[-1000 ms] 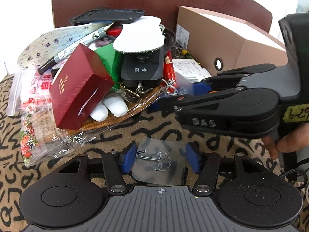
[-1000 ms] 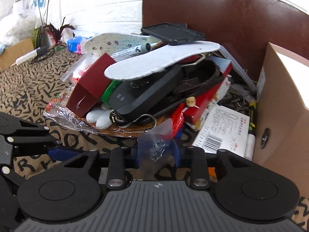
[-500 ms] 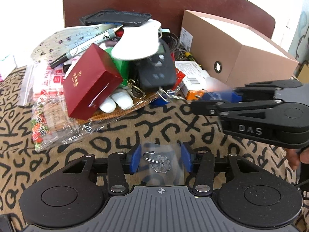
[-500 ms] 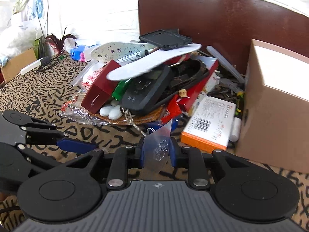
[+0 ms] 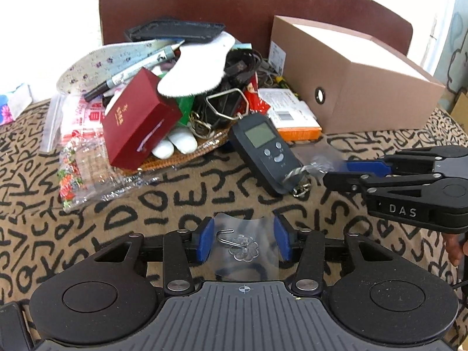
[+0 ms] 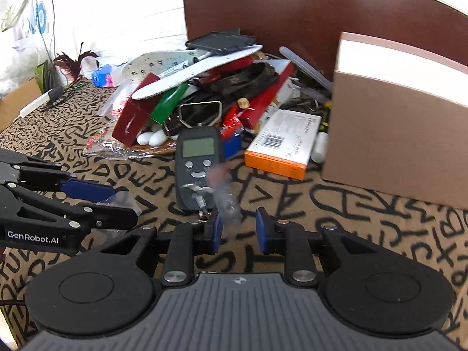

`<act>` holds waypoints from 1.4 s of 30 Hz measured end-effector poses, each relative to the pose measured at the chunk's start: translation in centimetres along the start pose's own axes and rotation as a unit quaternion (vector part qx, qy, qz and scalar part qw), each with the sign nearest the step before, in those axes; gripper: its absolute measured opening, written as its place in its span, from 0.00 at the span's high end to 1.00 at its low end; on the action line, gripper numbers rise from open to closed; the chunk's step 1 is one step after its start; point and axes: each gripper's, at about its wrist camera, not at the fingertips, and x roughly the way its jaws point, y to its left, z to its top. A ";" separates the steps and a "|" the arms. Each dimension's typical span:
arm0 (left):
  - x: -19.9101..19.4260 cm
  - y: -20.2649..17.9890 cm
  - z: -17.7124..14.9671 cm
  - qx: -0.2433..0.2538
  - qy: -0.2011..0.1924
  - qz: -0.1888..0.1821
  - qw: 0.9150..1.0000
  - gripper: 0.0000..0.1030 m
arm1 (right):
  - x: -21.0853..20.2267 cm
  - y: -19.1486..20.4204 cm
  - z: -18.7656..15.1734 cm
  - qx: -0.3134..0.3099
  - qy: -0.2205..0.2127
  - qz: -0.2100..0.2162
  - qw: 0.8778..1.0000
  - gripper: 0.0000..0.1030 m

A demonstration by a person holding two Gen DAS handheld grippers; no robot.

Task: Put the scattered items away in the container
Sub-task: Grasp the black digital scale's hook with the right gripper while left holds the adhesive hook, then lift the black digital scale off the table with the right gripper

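Observation:
My left gripper (image 5: pixel 242 237) holds a clear plastic bag with a metal hook (image 5: pixel 245 242) between its blue pads, low over the patterned cloth. My right gripper (image 6: pixel 238 228) stands open; a second clear bag (image 6: pixel 224 193), blurred, is between and just ahead of its pads, whether touching I cannot tell. A black digital hanging scale (image 6: pixel 196 164) lies face up on the cloth right in front of it, also in the left wrist view (image 5: pixel 264 152). The brown cardboard box (image 5: pixel 351 79) stands at the right. The pile of items (image 5: pixel 163 87) lies at the back left.
An orange-and-white carton (image 6: pixel 283 143) lies beside the box. The pile holds a dark red box (image 5: pixel 137 120), white insoles, a marker, a phone and snack packets on a woven tray. A brown chair back (image 5: pixel 251 0) rises behind.
The black scale slid out of the pile onto the cloth toward my right gripper. My right gripper pulled back and opened, its clear bag now blurred ahead of the pads. The left gripper drew back too.

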 end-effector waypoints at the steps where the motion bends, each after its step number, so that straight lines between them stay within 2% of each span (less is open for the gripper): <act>1: 0.1 -0.1 -0.1 0.000 0.001 0.000 1.000 0.55 | 0.0 -0.1 0.0 0.001 -0.002 0.001 1.000 0.76; 5: 0.3 -0.1 -0.3 0.003 0.005 0.001 1.000 0.53 | 0.0 0.1 0.2 -0.001 -0.008 0.005 1.000 0.86; 12: 0.8 0.3 -0.8 -0.002 0.017 0.003 1.000 0.45 | -0.5 1.5 0.4 -0.058 -0.022 -0.010 0.998 0.85; 15: 0.7 0.3 -0.8 0.003 0.012 0.000 1.000 0.49 | -0.7 1.8 0.2 -0.062 -0.011 0.012 0.998 0.85; 19: 0.1 0.5 -0.6 0.007 0.003 -0.008 1.000 0.56 | -1.1 3.1 -0.3 -0.107 0.013 0.051 0.993 0.85; 22: -0.2 0.9 -0.6 0.003 0.003 -0.002 1.000 0.57 | -1.4 4.1 -0.7 -0.120 0.017 0.065 0.990 0.85; 24: -0.4 1.2 -0.7 -0.001 0.004 0.002 1.000 0.56 | -1.6 4.5 -1.0 -0.130 0.025 0.060 0.989 0.84; 26: -0.5 1.6 -0.9 -0.005 0.005 -0.001 1.000 0.54 | -1.6 4.6 -1.2 -0.136 0.032 0.034 0.990 0.82; 29: -0.4 1.8 -1.2 -0.010 0.011 -0.003 1.000 0.47 | -2.2 3.5 -1.4 -0.108 0.041 0.047 0.992 0.78; 30: -0.2 1.8 -1.3 -0.011 0.014 -0.004 1.000 0.45 | -2.5 3.4 -1.5 -0.102 0.043 0.055 0.992 0.71; 31: -0.1 1.8 -1.5 -0.012 0.015 -0.006 1.000 0.45 | -2.8 3.4 -1.6 -0.104 0.043 0.060 0.992 0.57; 33: 0.0 1.7 -1.6 -0.011 0.015 -0.008 1.000 0.43 | -3.3 4.1 -2.0 -0.128 0.033 0.052 0.990 0.50; 37: -0.1 1.6 -1.7 -0.009 0.017 -0.008 1.000 0.41 | -2.8 4.6 -1.7 -0.122 0.027 0.048 0.991 0.50; 40: -0.2 1.8 -1.7 -0.013 0.018 -0.008 1.000 0.36 | -2.0 4.9 -1.4 -0.119 0.030 0.040 0.992 0.51; 41: -0.2 1.8 -1.7 -0.013 0.017 -0.009 1.000 0.31 | -1.8 4.8 -1.4 -0.115 0.031 0.039 0.992 0.51; 42: -0.2 1.9 -1.8 -0.014 0.017 -0.011 1.000 0.31 | -1.6 4.6 -1.4 -0.106 0.033 0.039 0.993 0.51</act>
